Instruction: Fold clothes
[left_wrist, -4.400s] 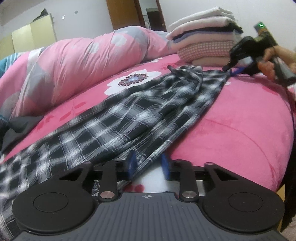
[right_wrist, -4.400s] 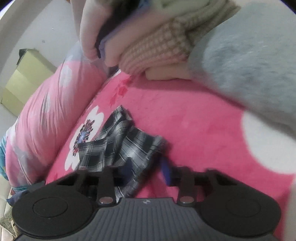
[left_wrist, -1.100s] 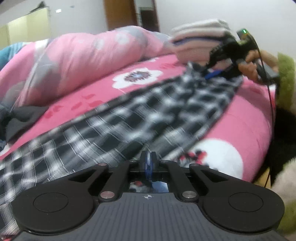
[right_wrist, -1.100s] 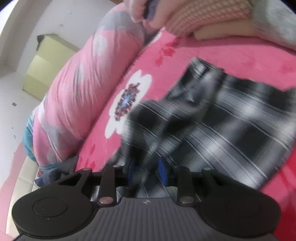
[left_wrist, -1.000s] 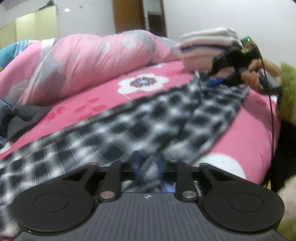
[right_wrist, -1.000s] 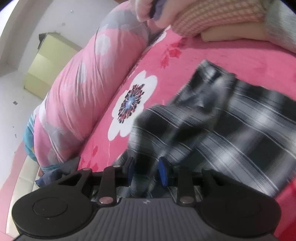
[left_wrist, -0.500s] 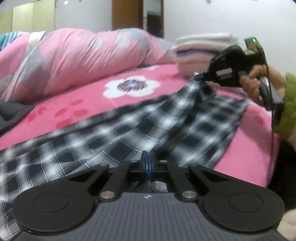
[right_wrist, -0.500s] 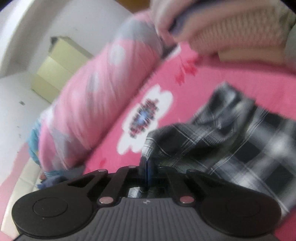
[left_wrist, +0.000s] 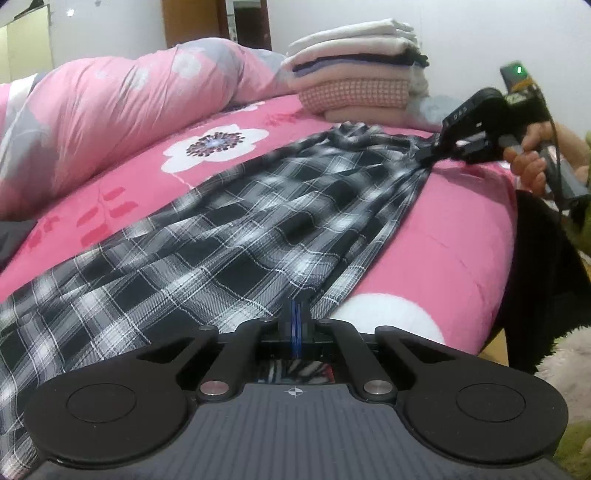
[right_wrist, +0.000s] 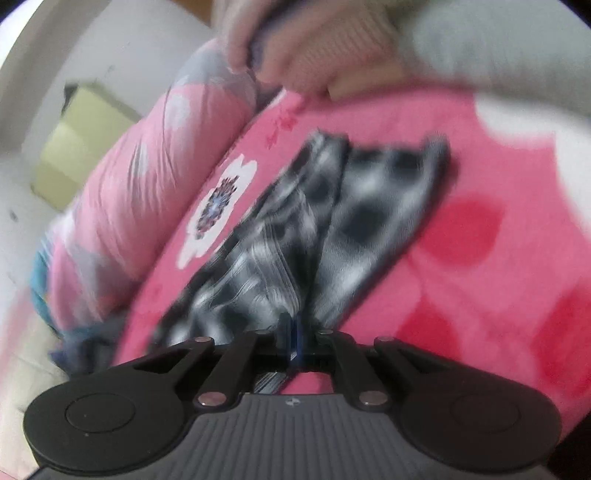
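A black-and-white plaid garment (left_wrist: 258, 229) lies stretched lengthwise across the pink bed (left_wrist: 461, 240). My left gripper (left_wrist: 295, 319) is shut on its near edge, and a bit of plaid shows behind the closed blue pads. At the far right of the left wrist view, a hand holds my right gripper (left_wrist: 430, 157), which pinches the garment's far end into a tight point. The right wrist view is blurred. There the right gripper (right_wrist: 293, 328) is shut on gathered folds of the plaid garment (right_wrist: 332, 221).
A stack of folded clothes (left_wrist: 358, 85) sits at the head of the bed, beyond the garment. A rolled pink duvet (left_wrist: 110, 110) runs along the far side. The bed's edge drops off at the right, where dark cloth (left_wrist: 535, 277) hangs.
Both grippers stood open around plaid fabric a second ago and have shut on it. The right gripper has swung toward the bed's right edge, drawing the garment's far end taut.
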